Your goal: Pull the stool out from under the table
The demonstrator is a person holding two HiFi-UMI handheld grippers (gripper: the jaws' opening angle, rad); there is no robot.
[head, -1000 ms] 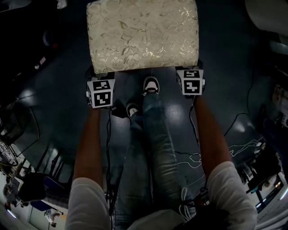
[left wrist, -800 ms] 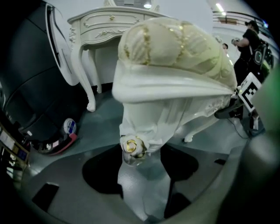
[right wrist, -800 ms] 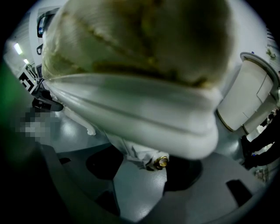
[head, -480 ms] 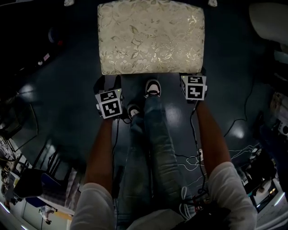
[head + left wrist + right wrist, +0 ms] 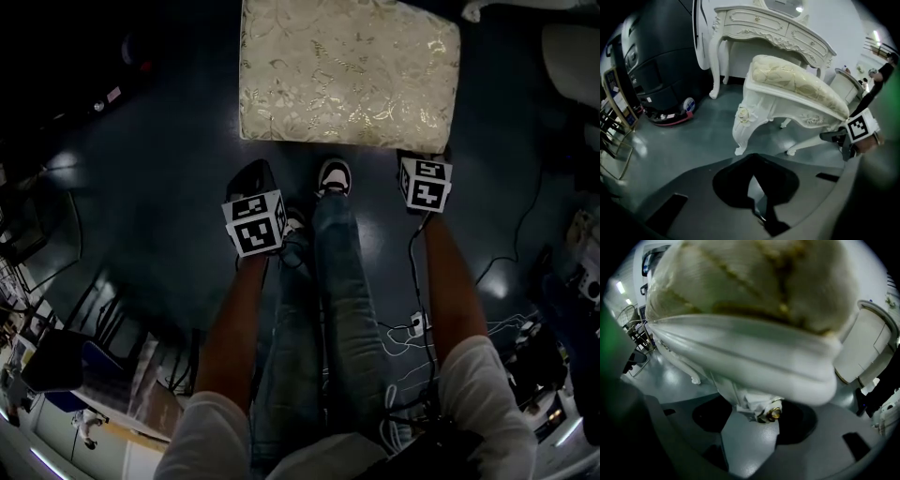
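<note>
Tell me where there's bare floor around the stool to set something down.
Bare floor lies left of the stool, between it and the black unit; in the left gripper view it runs back to the dressing table. Crowded: the stool's near edge, where the person's shoes stand, and the floor at right, strewn with cables.

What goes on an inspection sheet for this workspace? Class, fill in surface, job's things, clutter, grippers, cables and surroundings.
surface: dark glossy floor.
job's things: cushioned stool stands out in front of white table.
clutter: nothing seen.
grippers: left gripper just closed, empty, off the stool; right gripper clamps stool's corner.
cables: loose cables trail across floor.
surroundings: black machine beside table.
</note>
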